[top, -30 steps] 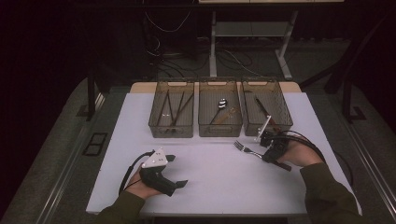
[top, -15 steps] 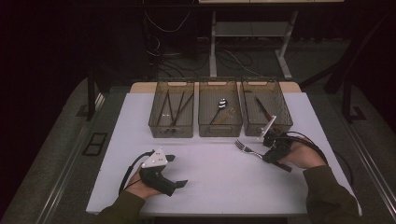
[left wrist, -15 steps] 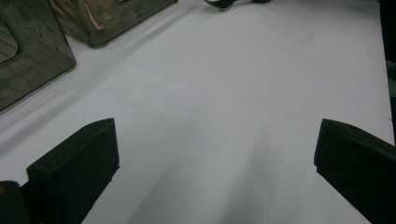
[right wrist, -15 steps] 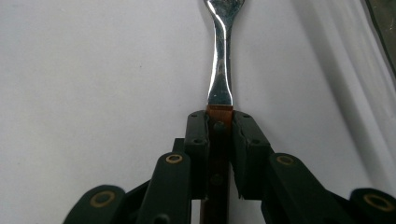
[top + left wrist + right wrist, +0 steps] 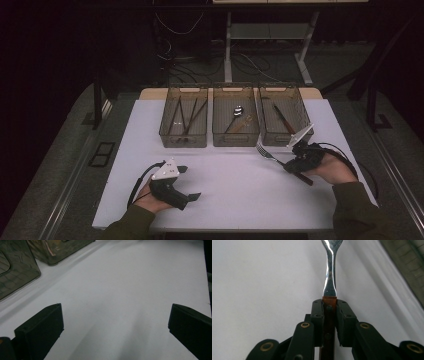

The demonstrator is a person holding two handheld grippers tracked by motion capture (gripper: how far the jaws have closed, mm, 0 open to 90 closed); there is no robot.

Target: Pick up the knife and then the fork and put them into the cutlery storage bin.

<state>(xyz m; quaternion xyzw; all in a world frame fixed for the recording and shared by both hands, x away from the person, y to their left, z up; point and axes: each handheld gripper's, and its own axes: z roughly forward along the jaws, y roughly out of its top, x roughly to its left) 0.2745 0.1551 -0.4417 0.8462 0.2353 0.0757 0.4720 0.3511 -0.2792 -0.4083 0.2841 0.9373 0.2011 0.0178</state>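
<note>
**Fork clamped at the right, left jaws wide**

White tabletop [image 5: 235,185] spans the middle of a dark room, with cables and a desk frame on the floor behind it. Three clear bins stand in a row at the far edge: the left bin [image 5: 183,120] holds dark chopsticks, the middle bin [image 5: 236,119] a spoon [image 5: 237,111], and the right bin [image 5: 283,117] a dark-handled utensil.

Near the front left, the left gripper [image 5: 186,184] rests in the person's hand low over the table. Its jaws stand wide apart, with bare white surface between them in the left gripper view.

At the right, the right gripper [image 5: 291,165] is closed on the fork [image 5: 272,156], just in front of the right bin. In the right gripper view its pads clamp the brown handle where it meets the metal neck [image 5: 329,282]. In the high view the tines point toward the gap between the middle and right bins, and the handle end pokes out behind the hand.
</note>
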